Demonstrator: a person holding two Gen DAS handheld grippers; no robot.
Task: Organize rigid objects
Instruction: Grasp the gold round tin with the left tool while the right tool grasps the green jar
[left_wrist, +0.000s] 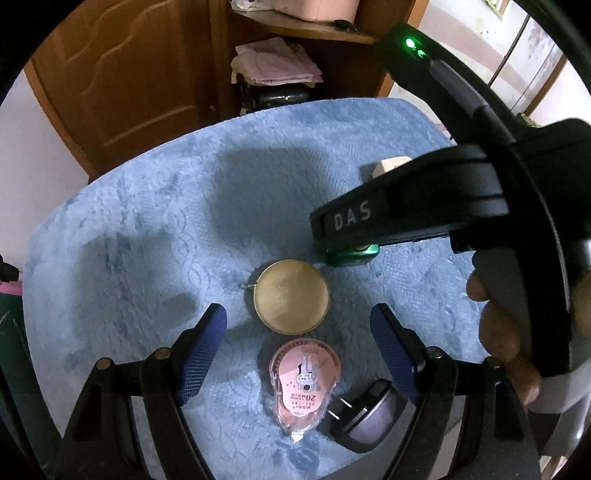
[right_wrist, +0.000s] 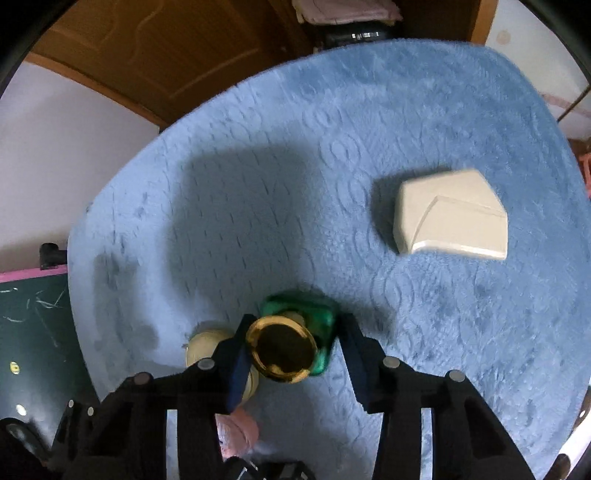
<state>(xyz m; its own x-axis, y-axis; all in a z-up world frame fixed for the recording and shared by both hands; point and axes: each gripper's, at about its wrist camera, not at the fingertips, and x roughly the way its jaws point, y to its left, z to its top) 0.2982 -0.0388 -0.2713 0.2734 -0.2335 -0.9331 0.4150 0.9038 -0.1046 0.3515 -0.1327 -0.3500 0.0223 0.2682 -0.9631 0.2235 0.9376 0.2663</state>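
My right claw (right_wrist: 295, 354) points steeply down at a green glass bottle with a round gold cap (right_wrist: 282, 350), which stands upright on the blue fleecy cloth (right_wrist: 332, 147). The left pad lies against the gold cap; the right pad stands beside the green glass, and the blur there keeps me from seeing whether it touches, so I take the jaws as drawn together on the bottle. The glass is a deep emerald with squared shoulders; the cap is shiny and reflects dark in its middle.

My left claw (left_wrist: 299, 350) hangs over the same cloth with its blue ribbed pads well apart and nothing pressed between them. Between and just below those pads lies a pink correction-tape dispenser (left_wrist: 304, 384) with a rabbit drawing and printed text on its clear shell, its tip pointing toward me. Just beyond it sits a round cream-coloured tin (left_wrist: 291, 297) with a small ring at its left side. Beside the dispenser, near my right pad, lies a dark charger plug (left_wrist: 364, 417) with two metal prongs.

Farther out, to the right on the cloth, rests a cream plastic box (right_wrist: 448, 218) with angled corners. Behind the cloth stands a wooden cabinet (left_wrist: 122, 85) with folded cloths (left_wrist: 275, 64) on its shelf.
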